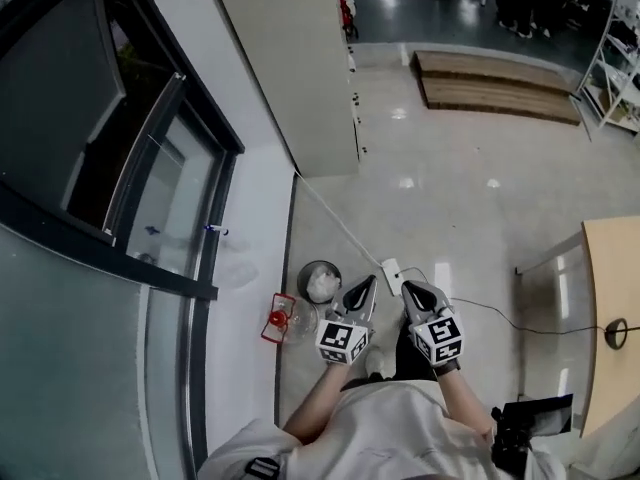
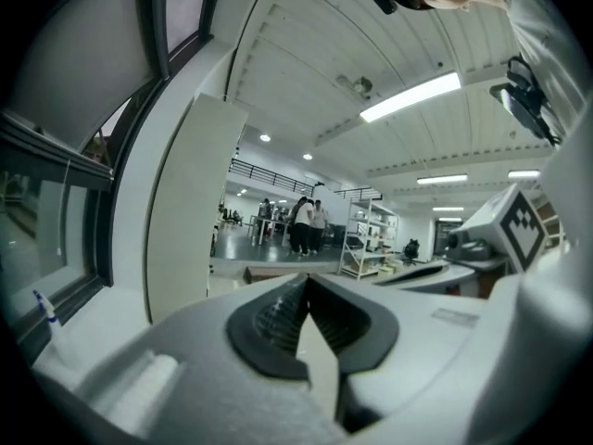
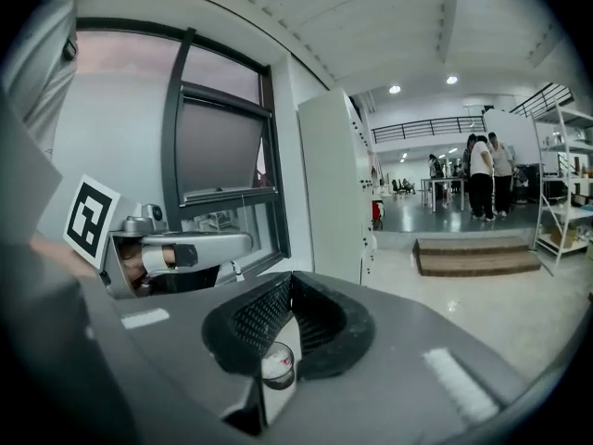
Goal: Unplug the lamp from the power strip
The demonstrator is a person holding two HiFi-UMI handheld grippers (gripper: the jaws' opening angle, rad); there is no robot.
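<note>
In the head view a white power strip [image 1: 392, 273] lies on the pale floor just beyond both grippers. A thin dark cord [image 1: 520, 323] runs from it to the right, to a small dark round lamp part [image 1: 615, 333] on the wooden table [image 1: 610, 268]. A white cable [image 1: 335, 220] leads from the strip back toward the wall. My left gripper [image 1: 362, 288] [image 2: 306, 281] and right gripper [image 1: 413, 290] [image 3: 290, 276] are held side by side above the floor. Both are shut, with nothing between the pads. Neither touches the strip.
A round bowl [image 1: 320, 281] [image 3: 276, 364] and a red-framed glass object [image 1: 280, 320] sit on the floor left of the strip, below the dark-framed window [image 1: 150, 198]. A tall white cabinet [image 1: 290, 68] stands behind; a wooden platform [image 1: 495, 83], shelves [image 1: 615, 63] and people are farther off.
</note>
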